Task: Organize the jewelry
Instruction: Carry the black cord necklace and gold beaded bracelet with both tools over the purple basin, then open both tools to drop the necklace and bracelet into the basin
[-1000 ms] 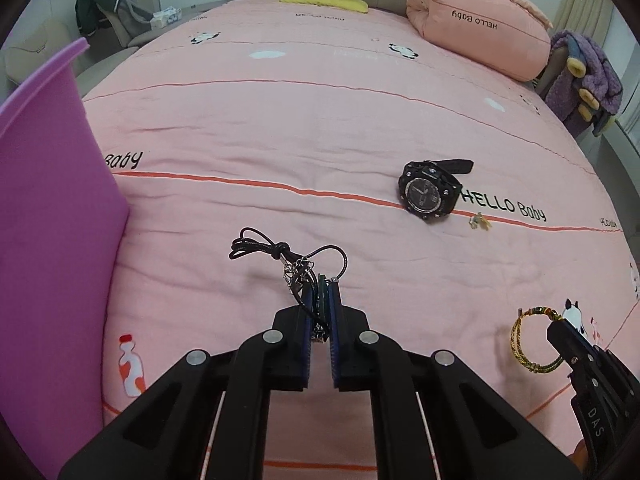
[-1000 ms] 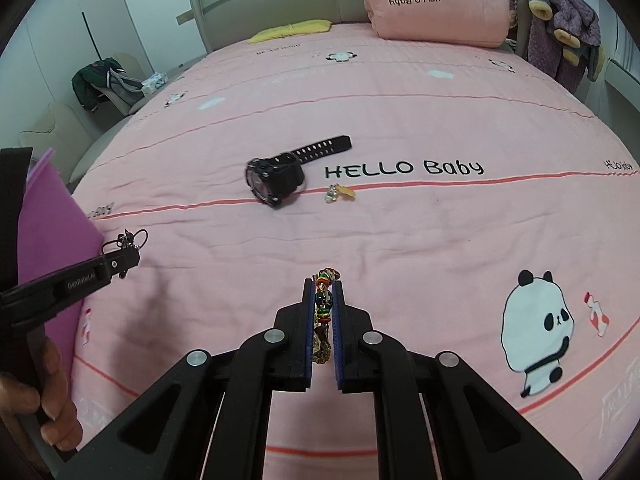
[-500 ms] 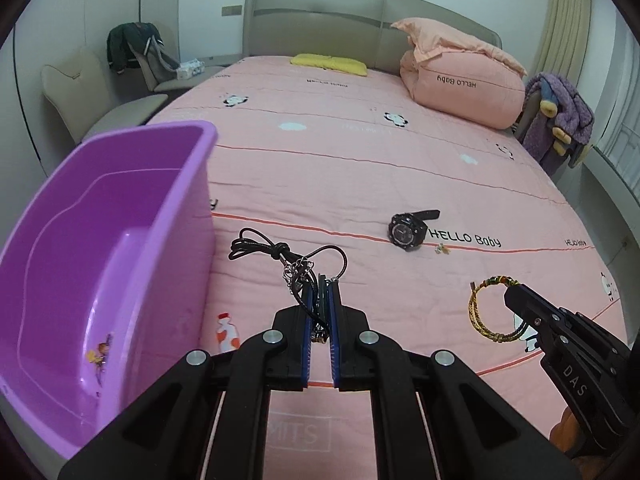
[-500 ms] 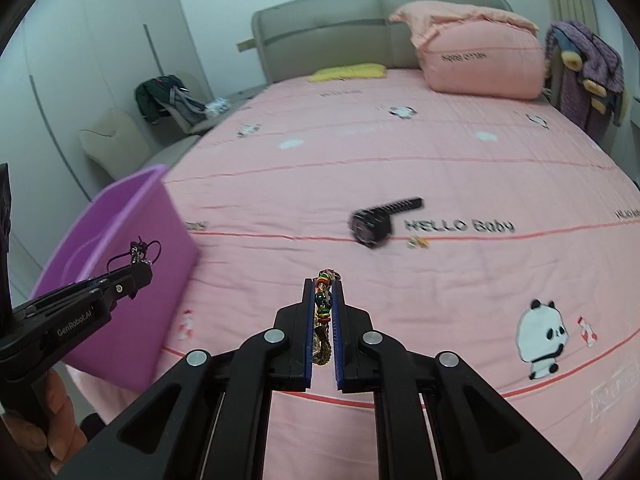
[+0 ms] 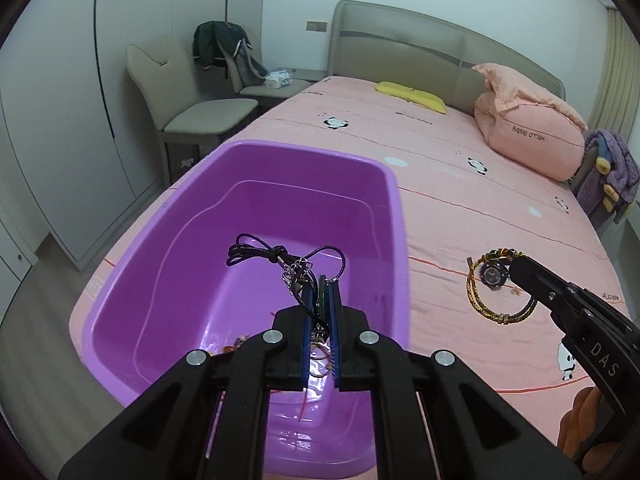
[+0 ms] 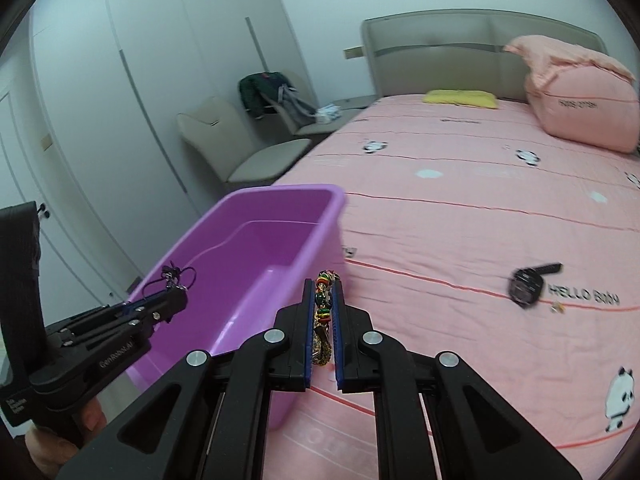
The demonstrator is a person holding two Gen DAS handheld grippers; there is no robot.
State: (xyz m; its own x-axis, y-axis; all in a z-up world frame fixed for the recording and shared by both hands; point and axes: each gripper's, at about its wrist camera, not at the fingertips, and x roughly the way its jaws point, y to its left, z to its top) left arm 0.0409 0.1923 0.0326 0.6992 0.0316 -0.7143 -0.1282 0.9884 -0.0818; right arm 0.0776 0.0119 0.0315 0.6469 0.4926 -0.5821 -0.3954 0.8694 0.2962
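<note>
The left gripper is clamped on a black cord necklace, directly above the purple bin — it is the nearer. The right gripper, pinching a braided bracelet, hangs just right of the bin's long wall — its drop judged leftward

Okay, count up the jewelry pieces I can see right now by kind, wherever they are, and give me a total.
Black cord necklace, held in the left gripper over the purple bin: 1
Braided bracelet, held in the right gripper: 1
Black watch, lying on the bed: 1
Small charm beside the watch: 1
Small pieces on the bin floor, too hidden to count.
Total clearly seen: 4
</note>
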